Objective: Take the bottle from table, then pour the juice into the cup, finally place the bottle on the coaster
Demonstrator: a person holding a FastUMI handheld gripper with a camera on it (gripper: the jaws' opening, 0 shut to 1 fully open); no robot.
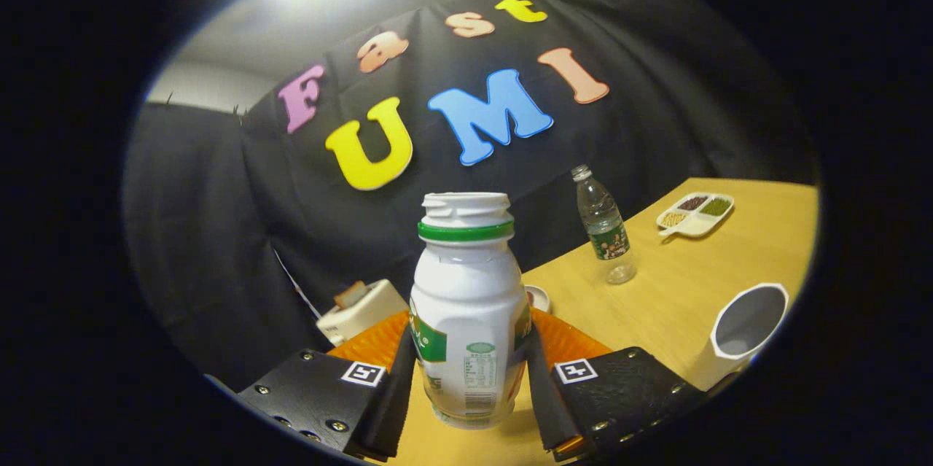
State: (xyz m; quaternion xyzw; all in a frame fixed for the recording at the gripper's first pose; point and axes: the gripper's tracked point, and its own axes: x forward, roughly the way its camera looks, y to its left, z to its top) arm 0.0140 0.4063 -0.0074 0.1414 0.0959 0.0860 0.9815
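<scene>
White Bottle Is Held Between the Two Fingers

White plastic is seen right in the middle: the bottle (466, 313) is squeezed by the gripper (466, 386), with one finger pressed on each of its sides. The bottle is held upright and its mouth is open, with a green ring just under the top. Green labels are seen on its body. Its bottom looks lifted a little off the table (678, 291), but this cannot be told for sure.

The wooden table is seen tilted in this view. The white cup (743, 327) is found to the right of the fingers, near the table's close edge, and its open mouth is turned toward the camera. A wide bare patch of wood is left between the bottle and the cup, so room is there for moving.

Beyond the cup, a clear water bottle (603, 225) is stood upright near the far edge of the table. A small white tray (696, 214) with little parts is set farther back, close to the far edge too. Seeds or beans of some kind are held in its parts.

Just behind the held bottle, an orange ridged coaster (576, 342) is laid flat. A small white dish (538, 297) is peeking out behind the bottle. A white toaster (361, 309) is placed to the left, at the table's left edge, and bread is stuck up from it.
</scene>
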